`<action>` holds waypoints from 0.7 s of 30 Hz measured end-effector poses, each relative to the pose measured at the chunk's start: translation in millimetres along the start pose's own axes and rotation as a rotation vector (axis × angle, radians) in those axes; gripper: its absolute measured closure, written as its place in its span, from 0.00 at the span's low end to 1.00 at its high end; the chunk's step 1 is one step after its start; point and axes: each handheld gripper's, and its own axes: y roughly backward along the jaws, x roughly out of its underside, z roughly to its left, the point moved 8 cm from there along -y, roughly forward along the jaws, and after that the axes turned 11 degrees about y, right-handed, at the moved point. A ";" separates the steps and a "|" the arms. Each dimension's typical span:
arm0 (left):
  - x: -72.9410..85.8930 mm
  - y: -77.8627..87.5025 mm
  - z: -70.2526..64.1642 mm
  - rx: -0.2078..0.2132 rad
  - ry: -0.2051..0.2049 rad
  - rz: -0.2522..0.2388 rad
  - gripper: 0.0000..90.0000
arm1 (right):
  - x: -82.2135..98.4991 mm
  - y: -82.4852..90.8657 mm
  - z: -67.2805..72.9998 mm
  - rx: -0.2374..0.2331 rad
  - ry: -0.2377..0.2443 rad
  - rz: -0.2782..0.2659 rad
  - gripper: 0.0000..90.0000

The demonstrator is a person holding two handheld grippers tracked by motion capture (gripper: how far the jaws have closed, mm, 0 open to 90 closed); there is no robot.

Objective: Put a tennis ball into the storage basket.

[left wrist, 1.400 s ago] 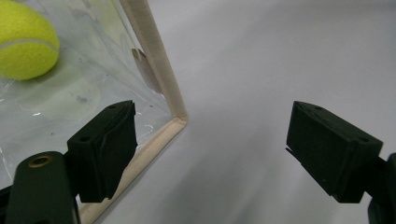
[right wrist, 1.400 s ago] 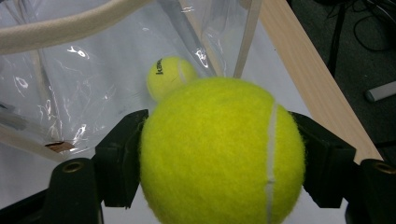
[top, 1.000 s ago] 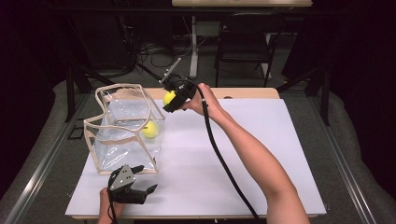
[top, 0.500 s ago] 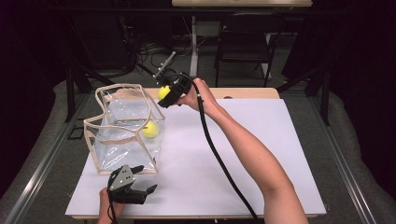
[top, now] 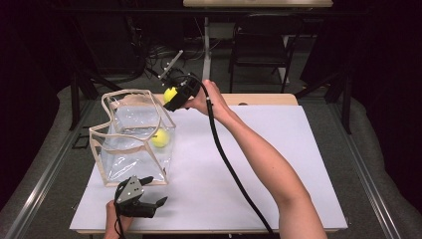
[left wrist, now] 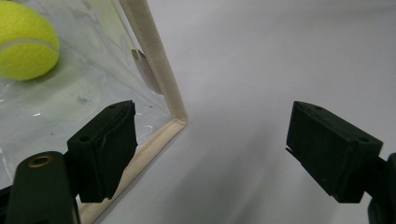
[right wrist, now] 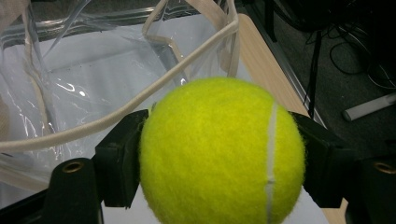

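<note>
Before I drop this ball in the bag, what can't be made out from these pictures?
- Right claw pads: right gripper view, the held yellow tennis ball covers their faces.
- Clear plastic bag with beige trim, far-side floor: high view, glare and creases blur it.
- Second yellow tennis ball: left gripper view, cut off by the left edge.

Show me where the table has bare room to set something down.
The white table top is bare right of the clear plastic bag with beige trim, out to its right edge, apart from the forearm and black cable crossing it. It is crowded at the left, around the bag and left gripper.
</note>
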 end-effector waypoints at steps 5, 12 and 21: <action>-0.1 1.2 0.9 -0.001 0.002 -0.004 0.18 | -3.4 0.4 -2.0 0.006 -0.003 -0.007 0.29; -0.1 1.0 0.7 0.001 0.003 -0.002 0.18 | -10.9 0.2 -0.3 0.011 0.006 -0.013 0.29; -0.1 0.8 0.3 0.003 0.005 -0.005 0.18 | -25.7 2.7 3.3 0.016 0.022 -0.037 0.29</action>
